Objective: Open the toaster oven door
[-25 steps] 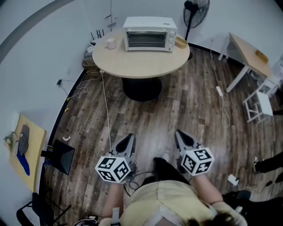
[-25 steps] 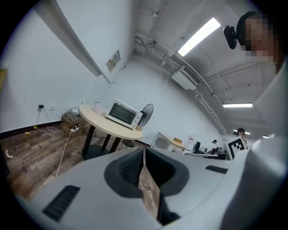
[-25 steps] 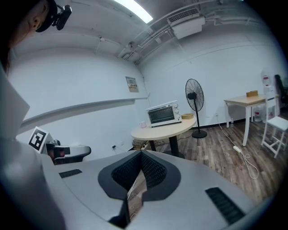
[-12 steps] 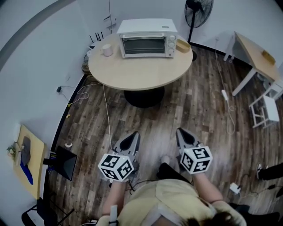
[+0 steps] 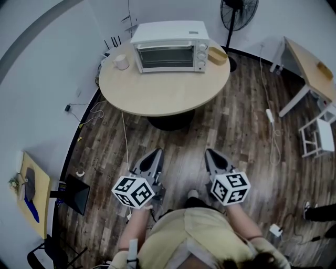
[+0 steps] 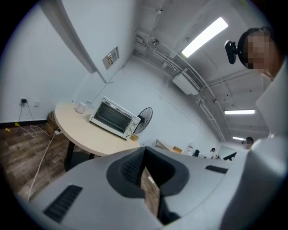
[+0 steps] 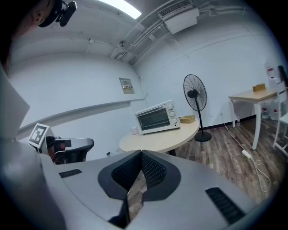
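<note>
Spreading under everything is a dark wood-plank floor. On it stands a round pale wooden table on a dark central pedestal. A black standing fan rises just behind the table's far right edge.

The white boxy toaster oven sits at the far side of the tabletop. Its glass door faces the person and is closed flat against the front, with the knobs in a column on its right.

Both tools are held low over the floor, side by side and well apart from the table and oven. The left gripper has its jaws pressed together with nothing between them. The right gripper is clenched the same way and holds nothing.

A small tan wooden tray lies just beside the oven's right side, and a small white cup stands near its left.
</note>
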